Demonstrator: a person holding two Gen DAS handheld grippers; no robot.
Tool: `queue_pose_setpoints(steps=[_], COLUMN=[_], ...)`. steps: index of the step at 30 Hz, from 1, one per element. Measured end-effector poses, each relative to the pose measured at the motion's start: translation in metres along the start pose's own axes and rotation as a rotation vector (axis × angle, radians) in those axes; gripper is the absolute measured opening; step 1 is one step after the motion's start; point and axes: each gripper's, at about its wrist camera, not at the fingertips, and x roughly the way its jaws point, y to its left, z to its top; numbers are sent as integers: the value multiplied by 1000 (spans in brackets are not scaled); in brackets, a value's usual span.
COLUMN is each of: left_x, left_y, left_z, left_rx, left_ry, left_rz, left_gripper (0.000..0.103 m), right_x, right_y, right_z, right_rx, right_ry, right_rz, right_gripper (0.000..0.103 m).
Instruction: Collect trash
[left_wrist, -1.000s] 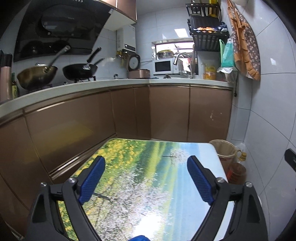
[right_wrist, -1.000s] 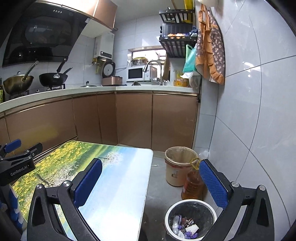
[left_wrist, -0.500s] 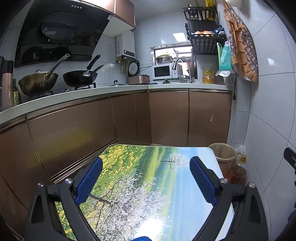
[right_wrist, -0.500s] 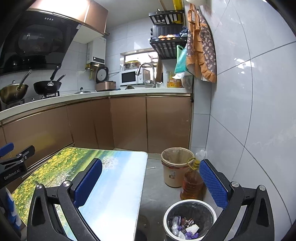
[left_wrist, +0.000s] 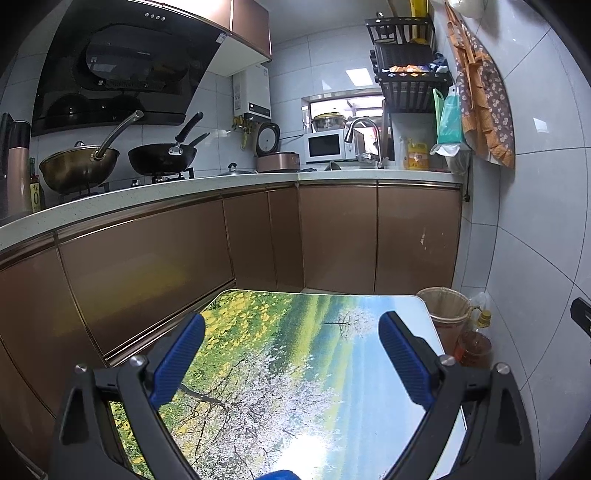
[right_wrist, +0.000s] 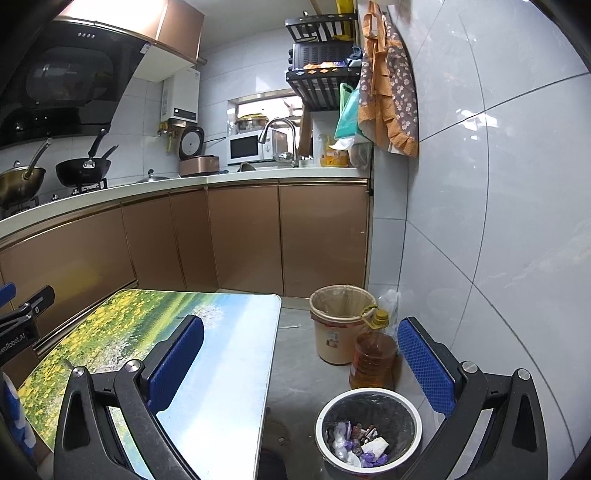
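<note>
trash (right_wrist: 360, 441): wrappers and paper scraps in the bin (right_wrist: 415, 413) on the floor right of the bench (right_wrist: 229, 369); right view only. left view cuts off the lined bucket (left_wrist: 443, 308) and oil bottle (left_wrist: 474, 347). left tool (left_wrist: 291, 354) and right tool (right_wrist: 301, 360): both spread wide, empty. writing: partial "robot.ai" on left tool.

Left gripper (left_wrist: 291, 347) and right gripper (right_wrist: 301, 350): black frames, ribbed blue jaws (silver screws).

Left gripper (left_wrist: 291, 354) above the bench (left_wrist: 332, 387), blue fingers (left_wrist: 179, 354) spread wide, gripping nothing. Right gripper (right_wrist: 301, 360) past the bench's right edge, fingers (right_wrist: 424, 363) likewise spread and unloaded.
</note>
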Motion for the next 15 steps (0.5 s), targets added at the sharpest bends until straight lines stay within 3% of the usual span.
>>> queue_pose_setpoints(steps=[15], left_x=[-22], left_y=[-5], left_z=[5], left_rx=[8], left_ry=[-31], left_rz=[-12], left_gripper=[95], right_x=[-20], right_y=[-10], right_z=[3], right_rx=[-18], right_ry=[-40], right_rz=[-33], right_gripper=[103])
